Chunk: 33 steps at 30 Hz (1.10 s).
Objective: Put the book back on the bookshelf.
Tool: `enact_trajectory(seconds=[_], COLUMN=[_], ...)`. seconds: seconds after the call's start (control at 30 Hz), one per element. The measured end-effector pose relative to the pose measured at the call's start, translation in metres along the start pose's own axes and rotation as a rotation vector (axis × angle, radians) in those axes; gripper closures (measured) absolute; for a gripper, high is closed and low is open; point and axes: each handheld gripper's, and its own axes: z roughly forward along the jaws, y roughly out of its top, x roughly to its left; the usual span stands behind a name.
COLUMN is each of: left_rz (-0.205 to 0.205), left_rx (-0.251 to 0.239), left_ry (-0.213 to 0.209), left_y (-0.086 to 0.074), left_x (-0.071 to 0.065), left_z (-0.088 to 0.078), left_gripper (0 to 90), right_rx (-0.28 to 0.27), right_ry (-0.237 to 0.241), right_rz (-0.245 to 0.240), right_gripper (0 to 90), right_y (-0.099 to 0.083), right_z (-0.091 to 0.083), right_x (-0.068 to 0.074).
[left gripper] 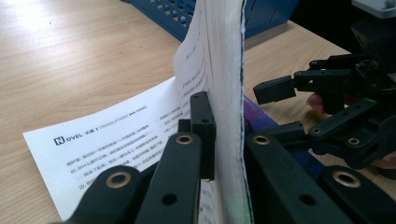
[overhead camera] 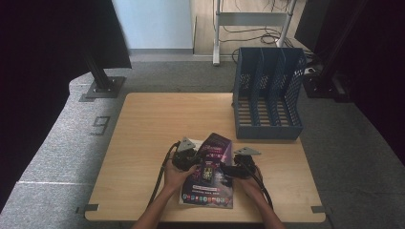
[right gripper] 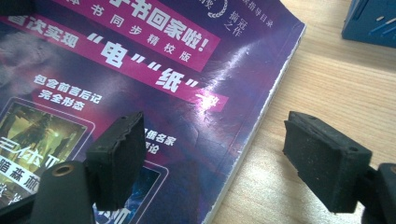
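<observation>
Left gripper view: your left hand-held gripper (left gripper: 219, 154) is clamped on the magazine (left gripper: 224, 93) edge, lifting most of its pages upright off the desk (left gripper: 70, 56), one printed page still flat. Your right hand-held gripper (right gripper: 215, 158) gapes wide over the magazine's other edge, gripping nothing. Blue file rack (overhead camera: 268, 93) stands well beyond the magazine; nothing filed yet, probably early.
</observation>
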Motion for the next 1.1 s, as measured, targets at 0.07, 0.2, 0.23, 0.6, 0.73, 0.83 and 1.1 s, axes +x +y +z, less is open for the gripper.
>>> enact_trajectory(seconds=[0.07,0.2,0.23,0.6,0.73,0.83,1.1], left_rz=[0.004,0.023,0.027,0.045,0.051,0.053,0.060], left_rx=[-0.005,-0.012,-0.012,-0.042,-0.047,-0.047,-0.068], left_ry=[-0.002,-0.005,-0.007,-0.036,-0.042,-0.042,-0.051], left_y=[0.003,0.006,0.007,0.011,0.012,0.012,0.012], left_x=[-0.001,-0.004,-0.005,-0.010,-0.011,-0.011,-0.013], left_z=[-0.002,-0.005,-0.006,-0.015,-0.015,-0.015,-0.020], left_gripper=[87.3,87.4,87.4,87.4,87.5,87.4,87.4], right_rx=[-0.007,-0.027,-0.029,-0.051,-0.054,-0.044,-0.050], right_ry=[0.008,0.016,0.016,0.053,0.071,0.079,0.108], right_rz=[-0.007,-0.010,-0.009,0.007,0.014,0.026,0.031], right_gripper=[19.5,19.0,18.9,15.5,14.0,12.7,11.1], right_y=[0.001,0.004,0.004,0.009,0.009,0.009,0.009], right_z=[-0.002,-0.005,-0.005,-0.009,-0.008,-0.007,-0.009], right_x=[0.000,-0.001,-0.001,-0.007,-0.009,-0.011,-0.014])
